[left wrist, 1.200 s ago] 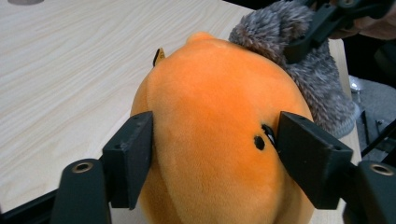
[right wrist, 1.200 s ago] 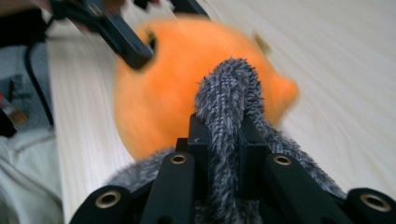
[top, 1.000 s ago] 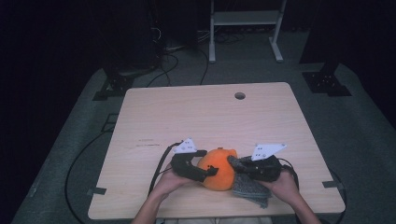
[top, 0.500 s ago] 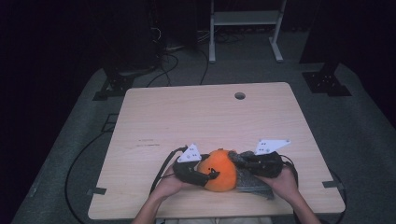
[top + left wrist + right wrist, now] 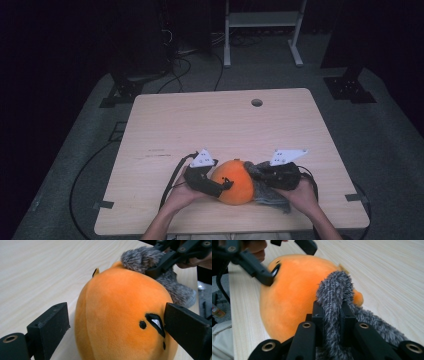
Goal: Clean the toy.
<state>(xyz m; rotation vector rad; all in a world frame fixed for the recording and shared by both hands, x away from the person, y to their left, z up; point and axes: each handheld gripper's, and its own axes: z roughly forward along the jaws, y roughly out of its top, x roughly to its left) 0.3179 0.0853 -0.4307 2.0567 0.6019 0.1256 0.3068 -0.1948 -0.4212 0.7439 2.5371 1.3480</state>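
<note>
A round orange plush toy (image 5: 233, 181) with a small black eye (image 5: 154, 323) sits near the table's front edge. My left gripper (image 5: 116, 315) straddles it. Its jaws have just been opening: the left one stands a little off the plush and the right one rests beside the eye. My left gripper (image 5: 220, 184) comes in from the toy's left. A grey furry part (image 5: 334, 287) lies against the toy's right side (image 5: 270, 195). My right gripper (image 5: 333, 312) is shut on a fold of that fur, and it meets the toy from the right (image 5: 260, 175).
The light wooden table (image 5: 220, 125) has a cable hole (image 5: 256, 102) near its far edge. Black cables (image 5: 170, 180) trail off the front left. A white shelf frame (image 5: 260, 30) and dark stands are on the floor beyond.
The left gripper's jaws stand wider around the orange plush than half a second ago. Both hands have stayed near the front edge, and the right keeps its hold on the fur.
</note>
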